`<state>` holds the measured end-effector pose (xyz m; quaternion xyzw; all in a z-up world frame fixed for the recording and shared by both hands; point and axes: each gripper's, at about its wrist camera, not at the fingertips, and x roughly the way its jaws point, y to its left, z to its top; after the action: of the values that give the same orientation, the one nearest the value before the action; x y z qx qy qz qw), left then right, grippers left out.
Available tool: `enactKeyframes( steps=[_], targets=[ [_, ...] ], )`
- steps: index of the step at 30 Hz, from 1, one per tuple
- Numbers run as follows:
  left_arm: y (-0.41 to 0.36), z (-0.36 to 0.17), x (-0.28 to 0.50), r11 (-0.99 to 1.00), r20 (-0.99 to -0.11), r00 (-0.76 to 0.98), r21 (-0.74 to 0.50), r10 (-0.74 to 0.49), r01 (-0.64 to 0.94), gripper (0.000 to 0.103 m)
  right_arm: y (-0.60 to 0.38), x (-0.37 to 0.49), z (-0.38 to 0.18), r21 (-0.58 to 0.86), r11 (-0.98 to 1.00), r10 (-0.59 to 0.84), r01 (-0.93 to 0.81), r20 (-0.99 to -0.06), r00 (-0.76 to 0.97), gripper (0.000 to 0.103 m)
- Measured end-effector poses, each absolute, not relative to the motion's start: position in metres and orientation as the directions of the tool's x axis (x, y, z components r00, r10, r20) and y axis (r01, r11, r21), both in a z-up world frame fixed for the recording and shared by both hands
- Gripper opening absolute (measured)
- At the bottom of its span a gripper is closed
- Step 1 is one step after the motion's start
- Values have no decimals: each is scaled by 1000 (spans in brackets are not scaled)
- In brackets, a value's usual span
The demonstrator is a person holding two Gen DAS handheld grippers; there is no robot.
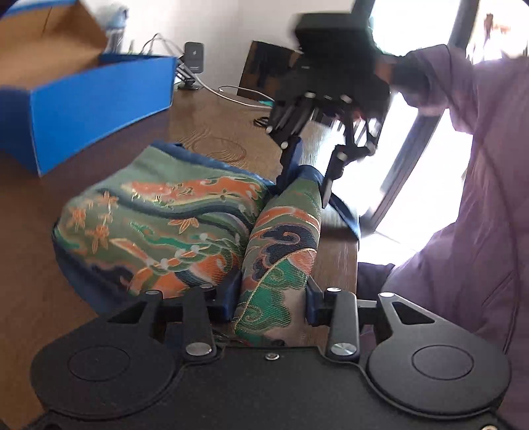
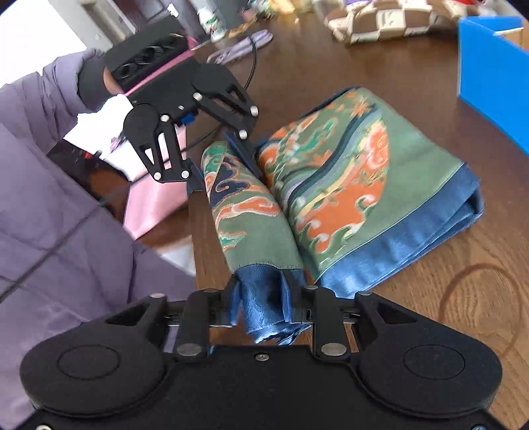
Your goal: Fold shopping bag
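Both black grippers, left (image 1: 272, 297) and right (image 2: 261, 297), seemingly clamped the green-orange brocade shopping bag's (image 2: 363, 185) raised flap; laying it level over the bag would fold cleanly.

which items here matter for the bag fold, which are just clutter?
In play:
- shopping bag, one edge rolled up
- left gripper, on one end of the roll
- right gripper, on the other end

Clutter:
- blue box
- checkered cushion
- pink bag
- cable
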<state>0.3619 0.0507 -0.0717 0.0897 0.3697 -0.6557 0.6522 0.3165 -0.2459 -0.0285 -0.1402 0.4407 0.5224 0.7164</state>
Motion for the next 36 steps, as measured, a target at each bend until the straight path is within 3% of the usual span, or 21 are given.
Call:
enactKeyframes(
  steps=[1,2,5,7,10,14,20,23,28,32,36],
  targets=[
    [52,-76,371,111,-581,-167,-412,-797,904,37,-245,304,-24,144,422,614,-895,-772,165,58],
    [52,-77,374,106,-575,-182,-431,-798,896,37,-244,298,-24,84,427,608,-900,-764,217,60],
    [48,-81,385,88,-562,-230,-481,-794,872,37,-247,270,-41,-76,418,618,-905,-707,345,55],
    [47,-83,390,90,-557,-247,-508,-793,857,37,-252,270,-51,-48,467,638,-883,-674,374,42],
    [46,-79,387,108,-579,-235,-495,-781,862,40,-262,284,-55,127,518,668,-846,-677,308,36],
    [34,-57,358,79,-671,-135,-278,-730,957,49,-274,302,-51,335,500,704,-799,-694,150,35],
    [37,-33,301,77,-651,143,129,-746,989,54,-279,351,-63,590,427,753,-686,-652,-92,34],
    [33,-41,291,68,-673,193,209,-714,976,53,-276,368,-70,658,402,753,-637,-633,-179,33],
    [38,-59,327,122,-700,65,-32,-711,992,40,-275,379,-81,734,402,756,-548,-604,-254,34],
    [41,-75,344,94,-708,-40,-150,-705,984,38,-273,362,-67,657,455,726,-601,-664,-177,38],
    [45,-80,363,87,-689,-109,-243,-716,966,36,-250,294,-26,225,473,593,-852,-796,119,44]
  ],
)
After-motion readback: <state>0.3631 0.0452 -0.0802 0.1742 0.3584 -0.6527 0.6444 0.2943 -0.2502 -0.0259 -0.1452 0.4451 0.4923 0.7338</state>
